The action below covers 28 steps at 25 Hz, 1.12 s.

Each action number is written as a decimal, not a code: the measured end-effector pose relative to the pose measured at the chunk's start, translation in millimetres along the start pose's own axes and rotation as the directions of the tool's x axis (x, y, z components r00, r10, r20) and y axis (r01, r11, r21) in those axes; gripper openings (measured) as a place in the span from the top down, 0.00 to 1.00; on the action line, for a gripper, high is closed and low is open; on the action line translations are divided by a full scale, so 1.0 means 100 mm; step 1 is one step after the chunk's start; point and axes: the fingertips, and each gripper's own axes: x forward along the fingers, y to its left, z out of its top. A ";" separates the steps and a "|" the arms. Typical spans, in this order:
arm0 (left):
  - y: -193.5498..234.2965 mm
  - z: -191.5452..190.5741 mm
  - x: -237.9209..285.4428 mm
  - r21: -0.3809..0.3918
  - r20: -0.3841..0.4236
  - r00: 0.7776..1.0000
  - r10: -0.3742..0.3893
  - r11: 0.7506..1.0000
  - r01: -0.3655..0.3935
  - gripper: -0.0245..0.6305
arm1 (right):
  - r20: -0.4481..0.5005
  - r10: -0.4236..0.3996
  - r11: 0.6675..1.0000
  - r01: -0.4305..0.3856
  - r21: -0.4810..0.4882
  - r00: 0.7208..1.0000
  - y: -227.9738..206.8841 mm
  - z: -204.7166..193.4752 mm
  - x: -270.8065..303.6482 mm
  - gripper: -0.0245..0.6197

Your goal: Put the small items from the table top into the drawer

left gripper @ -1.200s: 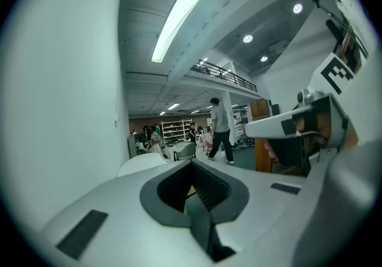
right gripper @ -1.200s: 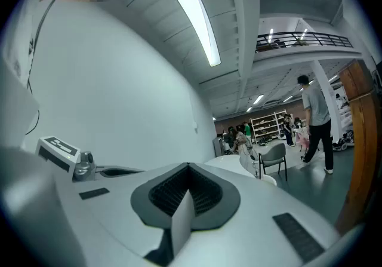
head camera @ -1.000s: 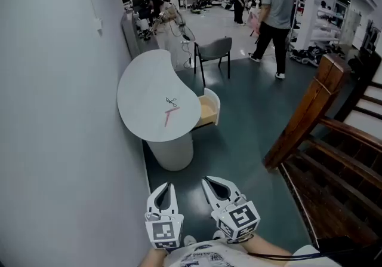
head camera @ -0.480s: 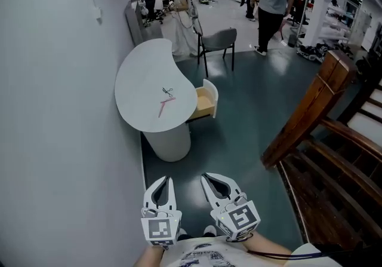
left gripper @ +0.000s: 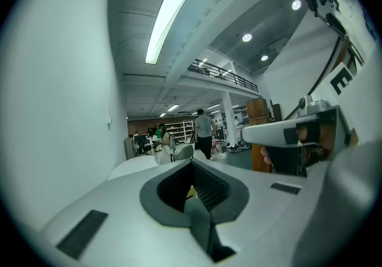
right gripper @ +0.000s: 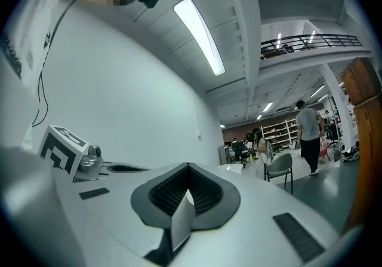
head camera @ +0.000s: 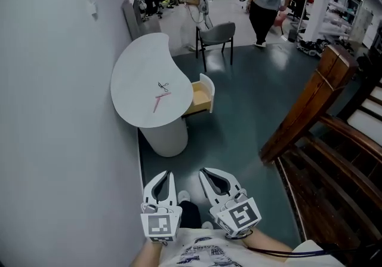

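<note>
On table, head view only: thin pink item

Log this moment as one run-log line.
left tongs: shut, empty | right tongs: shut, empty | white curved table: pink stick, small dark item on top | light wooden drawer: open

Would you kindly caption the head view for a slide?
Left gripper and right gripper, both shut, point toward a white table with small items and an open drawer.

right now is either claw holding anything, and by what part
Nothing is held. The left claw and the right claw are both shut and empty; the small items lie on the white table ahead, apart from both.
</note>
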 end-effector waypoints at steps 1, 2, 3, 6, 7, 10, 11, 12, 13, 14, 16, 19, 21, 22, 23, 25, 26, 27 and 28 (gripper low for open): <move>0.00 0.00 0.05 0.000 0.000 1.000 -0.005 1.000 0.005 0.94 | -0.002 -0.002 1.000 0.002 0.000 1.000 -0.04 -0.01 0.03 0.93; -0.01 -0.01 0.10 0.000 0.000 1.000 -0.011 1.000 0.011 0.94 | -0.004 -0.004 1.000 0.004 0.000 1.000 -0.08 -0.03 0.06 0.93; -0.01 -0.02 0.14 0.002 -0.001 1.000 -0.015 1.000 0.015 0.94 | -0.007 -0.007 1.000 0.007 0.000 1.000 -0.12 -0.04 0.10 0.93; 0.02 -0.05 0.30 0.014 -0.002 1.000 -0.022 1.000 0.022 0.94 | -0.017 -0.018 1.000 0.019 0.003 1.000 -0.24 -0.09 0.22 0.93; 0.04 -0.06 0.36 0.017 -0.002 1.000 -0.024 1.000 0.024 0.94 | -0.021 -0.023 1.000 0.023 0.004 1.000 -0.29 -0.11 0.26 0.93; 0.15 -0.12 0.59 0.014 -0.006 1.000 -0.026 1.000 0.026 0.94 | -0.040 -0.033 0.999 0.034 0.010 0.999 -0.44 -0.20 0.45 0.93; 0.20 -0.15 0.68 0.009 -0.010 1.000 -0.026 1.000 0.026 0.94 | -0.048 -0.034 0.999 0.035 0.011 0.998 -0.50 -0.24 0.52 0.93; 0.25 -0.18 0.77 0.001 -0.014 1.000 -0.025 1.000 0.025 0.94 | -0.055 -0.034 0.999 0.035 0.013 0.998 -0.55 -0.28 0.61 0.93; 0.30 -0.20 0.86 -0.005 -0.018 1.000 -0.025 1.000 0.024 0.94 | -0.062 -0.034 0.999 0.035 0.015 0.997 -0.61 -0.31 0.70 0.93; 0.36 -0.22 0.96 -0.010 -0.022 0.999 -0.025 1.000 0.024 0.94 | -0.069 -0.033 0.999 0.034 0.017 0.997 -0.66 -0.33 0.79 0.93; 0.48 -0.23 1.17 -0.015 -0.026 0.999 -0.025 1.000 0.025 0.94 | -0.081 -0.031 0.999 0.033 0.022 0.996 -0.79 -0.36 1.01 0.93; 0.69 -0.25 1.52 -0.017 -0.041 0.999 -0.028 0.999 0.027 0.94 | -0.090 -0.034 0.999 0.036 0.027 0.995 -0.99 -0.39 1.37 0.93; 0.82 -0.23 1.76 -0.011 -0.045 0.999 -0.031 0.999 0.030 0.94 | -0.094 -0.038 0.999 0.041 0.033 0.995 -1.13 -0.38 1.60 0.93; 0.89 -0.21 1.87 -0.012 -0.047 0.998 -0.033 0.999 0.033 0.94 | -0.095 -0.040 0.999 0.043 0.034 0.995 -1.20 -0.37 1.71 0.93; 0.95 -0.20 1.98 -0.013 -0.049 0.998 -0.037 0.999 0.036 0.94 | -0.097 -0.041 0.998 0.045 0.034 0.994 -1.26 -0.37 1.81 0.93; 1.07 -0.19 2.19 -0.014 -0.053 0.998 -0.044 0.999 0.043 0.94 | -0.099 -0.046 0.998 0.049 0.032 0.994 -1.38 -0.38 2.02 0.93; 1.13 -0.18 2.30 -0.012 -0.054 0.997 -0.047 0.999 0.047 0.94 | -0.098 -0.050 0.998 0.053 0.031 0.994 -1.44 -0.39 2.13 0.93; 1.19 -0.18 2.40 -0.011 -0.054 0.997 -0.050 0.999 0.050 0.94 | -0.096 -0.054 0.998 0.057 0.029 0.994 -1.49 -0.39 2.23 0.93; 1.25 -0.17 2.51 -0.012 -0.055 0.997 -0.053 0.999 0.053 0.94 | -0.094 -0.058 0.998 0.061 0.027 0.994 -1.54 -0.39 2.33 0.93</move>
